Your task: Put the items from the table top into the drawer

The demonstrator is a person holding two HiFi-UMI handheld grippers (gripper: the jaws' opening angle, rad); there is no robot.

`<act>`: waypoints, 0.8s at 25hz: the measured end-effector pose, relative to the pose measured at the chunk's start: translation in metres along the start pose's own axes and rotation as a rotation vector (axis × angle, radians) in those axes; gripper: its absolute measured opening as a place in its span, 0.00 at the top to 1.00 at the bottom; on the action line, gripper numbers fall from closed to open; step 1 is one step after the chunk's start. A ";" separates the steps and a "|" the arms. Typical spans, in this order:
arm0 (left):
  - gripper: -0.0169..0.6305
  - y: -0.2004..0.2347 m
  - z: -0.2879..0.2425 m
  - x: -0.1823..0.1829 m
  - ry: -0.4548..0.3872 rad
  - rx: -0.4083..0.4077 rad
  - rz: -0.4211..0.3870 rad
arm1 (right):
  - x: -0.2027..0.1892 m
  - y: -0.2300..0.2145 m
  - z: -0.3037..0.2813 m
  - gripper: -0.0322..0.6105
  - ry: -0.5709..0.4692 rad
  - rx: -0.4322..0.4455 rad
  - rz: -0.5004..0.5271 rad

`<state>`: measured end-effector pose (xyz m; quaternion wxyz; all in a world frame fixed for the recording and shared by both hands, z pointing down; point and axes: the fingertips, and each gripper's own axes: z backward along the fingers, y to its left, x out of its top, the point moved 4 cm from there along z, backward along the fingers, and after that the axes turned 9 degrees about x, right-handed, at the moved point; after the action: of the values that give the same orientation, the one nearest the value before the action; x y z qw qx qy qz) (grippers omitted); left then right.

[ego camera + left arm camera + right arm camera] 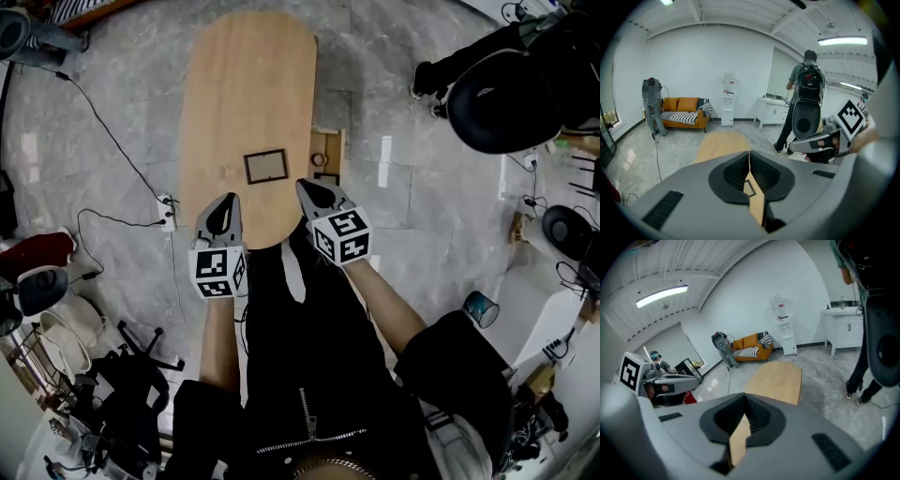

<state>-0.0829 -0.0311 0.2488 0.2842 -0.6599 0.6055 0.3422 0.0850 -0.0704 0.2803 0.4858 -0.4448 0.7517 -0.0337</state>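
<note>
1. Pressing together on nothing, the jaws of the left gripper [228,200] and right gripper [306,186] are closed (both empty).
2. A dark frame [266,166] lies flat by the table's [244,84] near end, next to the open drawer [342,150] at the right edge.
3. Both grippers tilt downward over that end, on either side of the frame.

You have one item on the table top [246,84], a long light-wood oval. It's a flat rectangular frame [265,166] with a thin dark border and a wood-toned middle. It lies flat with its long side across the table, toward your end and a bit right of centre. The drawer [328,131] is light wood and stands pulled open at the table's right edge, near the frame. A small ring [321,159] lies inside it; the rest of the contents are too small to tell.
</note>
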 end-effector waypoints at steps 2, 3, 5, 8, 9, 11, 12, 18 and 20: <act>0.95 0.001 -0.015 -0.010 0.016 -0.024 -0.015 | -0.014 -0.007 -0.014 0.94 0.048 -0.011 -0.017; 0.95 0.001 -0.022 -0.016 0.024 -0.038 -0.031 | -0.019 -0.010 -0.018 0.94 0.063 -0.022 -0.021; 0.95 0.002 -0.036 -0.029 0.042 -0.072 -0.056 | -0.030 -0.016 -0.027 0.93 0.079 -0.051 -0.024; 0.95 0.010 -0.060 -0.045 0.057 -0.112 -0.068 | -0.048 -0.028 -0.047 0.93 0.101 -0.100 -0.029; 0.95 0.013 -0.069 -0.051 0.057 -0.123 -0.070 | -0.054 -0.034 -0.055 0.93 0.110 -0.115 -0.028; 0.95 0.015 -0.085 -0.064 0.061 -0.144 -0.073 | -0.068 -0.046 -0.070 0.93 0.128 -0.139 -0.028; 0.95 0.013 -0.092 -0.072 0.066 -0.153 -0.079 | -0.075 -0.052 -0.077 0.90 0.137 -0.147 -0.029; 0.95 0.000 -0.108 -0.121 0.083 -0.193 -0.096 | -0.132 -0.088 -0.115 0.85 0.204 -0.189 -0.044; 0.95 0.004 -0.113 -0.137 0.090 -0.200 -0.084 | -0.150 -0.099 -0.137 0.82 0.225 -0.184 -0.035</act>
<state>-0.0789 -0.0379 0.4263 0.2036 -0.7245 0.5524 0.3585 0.0637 -0.0765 0.5051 0.3550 -0.4941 0.7933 -0.0226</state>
